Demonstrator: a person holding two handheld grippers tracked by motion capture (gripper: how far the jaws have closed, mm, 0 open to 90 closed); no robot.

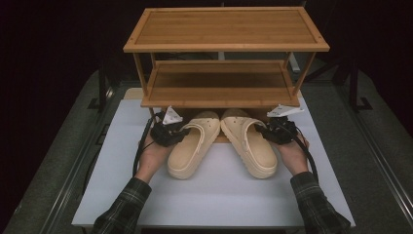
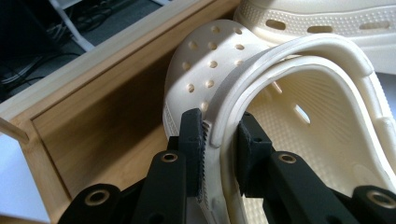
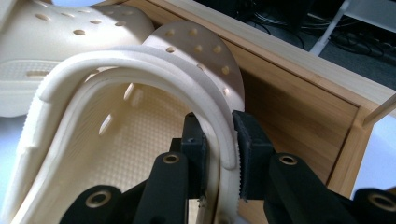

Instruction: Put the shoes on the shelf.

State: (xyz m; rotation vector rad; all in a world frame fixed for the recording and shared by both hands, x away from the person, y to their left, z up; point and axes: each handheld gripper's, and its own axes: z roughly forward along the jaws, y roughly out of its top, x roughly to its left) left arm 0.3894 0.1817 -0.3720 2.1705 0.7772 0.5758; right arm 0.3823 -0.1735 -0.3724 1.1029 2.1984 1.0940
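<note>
Two cream perforated clogs lie on the white table in front of a wooden shoe rack [image 1: 224,83], toes under its lowest shelf. My left gripper [image 1: 184,130] is shut on the outer wall and strap of the left clog [image 1: 192,146]; in the left gripper view its jaws pinch the rim of that left clog [image 2: 261,93], with my left gripper [image 2: 222,154] clamped tight. My right gripper [image 1: 263,129] is shut on the outer wall of the right clog [image 1: 251,144]. The right gripper view has my right gripper [image 3: 217,154] squeezing the strap and side of the right clog [image 3: 116,93].
The bamboo rack has two slatted shelves and a low bottom board [image 2: 93,121] just behind the clog toes. The white tabletop [image 1: 219,190] stretches toward the person, whose plaid sleeves [image 1: 122,209] come in from the bottom edge. Dark floor surrounds the table.
</note>
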